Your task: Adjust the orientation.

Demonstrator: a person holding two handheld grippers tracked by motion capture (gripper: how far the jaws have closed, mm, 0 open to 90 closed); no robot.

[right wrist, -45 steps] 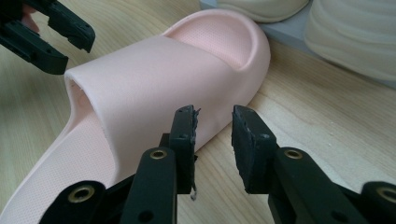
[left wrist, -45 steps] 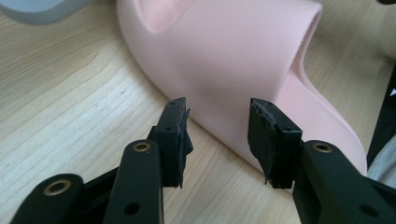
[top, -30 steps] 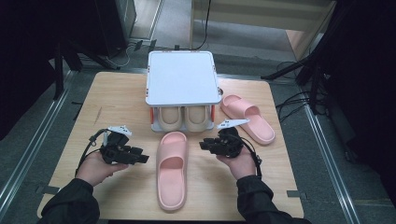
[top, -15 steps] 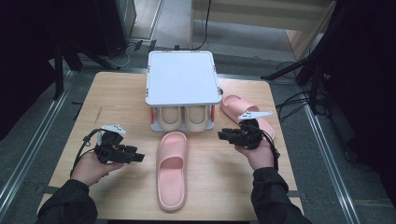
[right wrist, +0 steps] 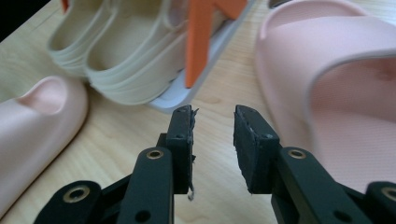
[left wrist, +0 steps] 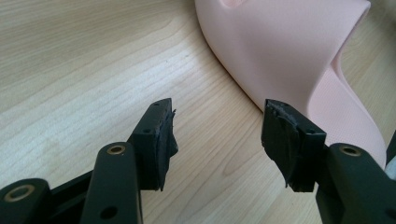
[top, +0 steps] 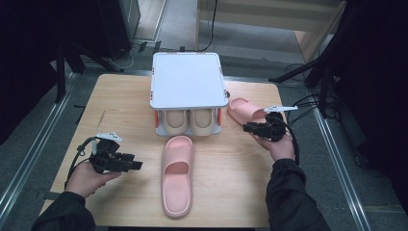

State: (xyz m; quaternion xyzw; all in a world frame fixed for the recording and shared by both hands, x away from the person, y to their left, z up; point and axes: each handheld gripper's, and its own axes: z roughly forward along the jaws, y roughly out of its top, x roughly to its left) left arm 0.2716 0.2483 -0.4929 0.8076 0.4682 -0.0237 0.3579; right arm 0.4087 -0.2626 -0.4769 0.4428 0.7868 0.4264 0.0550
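While the left gripper (top: pixel 137 165) rests low over the desk (top: pixel 120 106) at its near left, its jaws stand wide apart with bare wood between them, having just been opening; nothing is held. Just beyond its tips, in the left gripper view, lies the near pink slipper (left wrist: pixel 299 60), apart from the jaws (the right-hand tip comes close to the slipper's edge). From the high view this slipper (top: pixel 177 175) lies flat in the middle of the desk, its toe pointing toward the white rack (top: pixel 187 79).

At the far right the right gripper (top: pixel 248 128) points toward the rack's corner, its jaws parted to a middling gap and gripping nothing. Beside it lies the second pink slipper (top: pixel 246 110), angled against the rack's right side; in the right gripper view this slipper (right wrist: pixel 336 74) sits just to the right of the jaws. Under the rack's top, two beige slippers (top: pixel 187 122) stand side by side, next to an orange post (right wrist: pixel 198 42).
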